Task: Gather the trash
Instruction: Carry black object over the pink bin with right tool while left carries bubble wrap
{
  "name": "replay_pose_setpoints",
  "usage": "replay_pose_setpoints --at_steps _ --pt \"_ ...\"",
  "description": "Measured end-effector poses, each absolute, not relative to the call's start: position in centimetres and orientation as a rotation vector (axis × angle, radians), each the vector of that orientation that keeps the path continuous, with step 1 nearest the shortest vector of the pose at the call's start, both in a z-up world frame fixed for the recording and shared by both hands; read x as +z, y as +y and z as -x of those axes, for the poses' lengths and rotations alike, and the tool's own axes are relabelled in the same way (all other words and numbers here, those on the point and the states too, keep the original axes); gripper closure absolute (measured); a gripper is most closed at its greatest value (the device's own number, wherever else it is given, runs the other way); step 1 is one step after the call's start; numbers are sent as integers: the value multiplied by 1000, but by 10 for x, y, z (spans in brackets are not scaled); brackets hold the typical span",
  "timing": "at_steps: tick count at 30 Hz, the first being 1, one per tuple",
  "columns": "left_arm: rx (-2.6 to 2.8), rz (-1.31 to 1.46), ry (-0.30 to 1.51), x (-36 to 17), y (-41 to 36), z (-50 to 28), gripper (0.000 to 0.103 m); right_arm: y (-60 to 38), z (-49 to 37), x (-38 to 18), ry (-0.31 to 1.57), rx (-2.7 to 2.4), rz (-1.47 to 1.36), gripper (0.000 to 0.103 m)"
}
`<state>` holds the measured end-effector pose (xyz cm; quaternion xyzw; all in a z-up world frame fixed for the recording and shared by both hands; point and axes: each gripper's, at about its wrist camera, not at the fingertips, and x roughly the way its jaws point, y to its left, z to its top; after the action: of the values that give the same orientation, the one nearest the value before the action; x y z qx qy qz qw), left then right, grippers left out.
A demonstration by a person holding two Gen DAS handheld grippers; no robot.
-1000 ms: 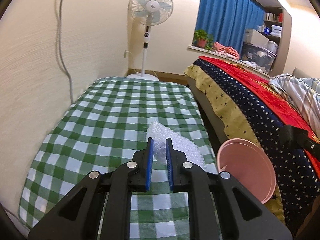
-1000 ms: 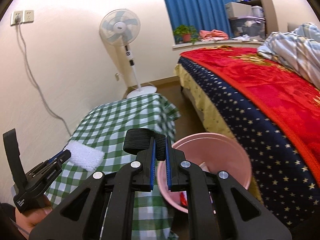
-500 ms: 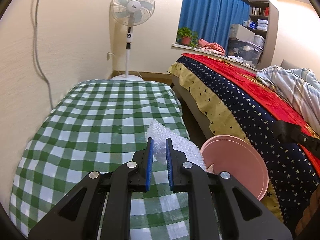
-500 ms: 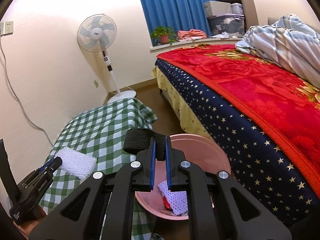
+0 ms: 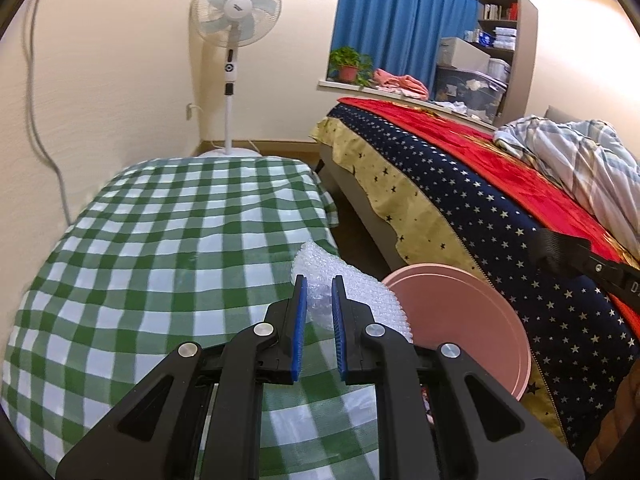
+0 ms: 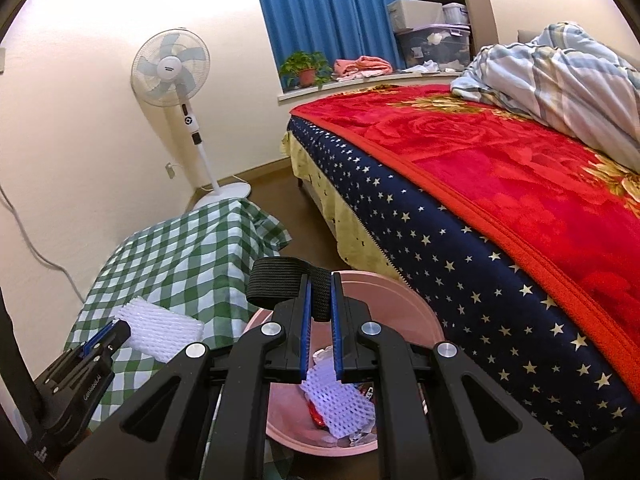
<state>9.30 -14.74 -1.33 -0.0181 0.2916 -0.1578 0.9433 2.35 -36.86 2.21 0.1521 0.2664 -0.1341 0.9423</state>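
Note:
My left gripper (image 5: 318, 280) is shut on a crumpled white piece of bubble wrap (image 5: 360, 292), held over the right edge of the green checked table (image 5: 160, 260). Just to its right stands the pink bin (image 5: 460, 320). In the right wrist view the same wrap (image 6: 160, 332) sticks out of the left gripper (image 6: 120, 326) at the lower left. My right gripper (image 6: 319, 276) is shut on a black woven strap (image 6: 276, 280) and hangs above the bin (image 6: 404, 308). White foam netting (image 6: 340, 404) and a red wrapper lie inside the bin.
A bed with a red blanket (image 6: 520, 180) and a starred navy cover runs along the right, close behind the bin. A standing fan (image 5: 236, 4) is at the far wall. A narrow strip of floor (image 6: 280, 200) separates table and bed. A cable hangs down the left wall.
Both grippers have moved right and slightly down. The bubble wrap is now nearer the bin, and the right gripper has come over the bin, so its contents show.

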Motion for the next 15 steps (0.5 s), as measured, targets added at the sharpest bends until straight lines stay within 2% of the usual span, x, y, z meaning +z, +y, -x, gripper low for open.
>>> replay_pose_setpoints --at_steps 15 --pt "-418 10 624 -36 -200 -107 90 -386 -38 2 578 -356 -334 94"
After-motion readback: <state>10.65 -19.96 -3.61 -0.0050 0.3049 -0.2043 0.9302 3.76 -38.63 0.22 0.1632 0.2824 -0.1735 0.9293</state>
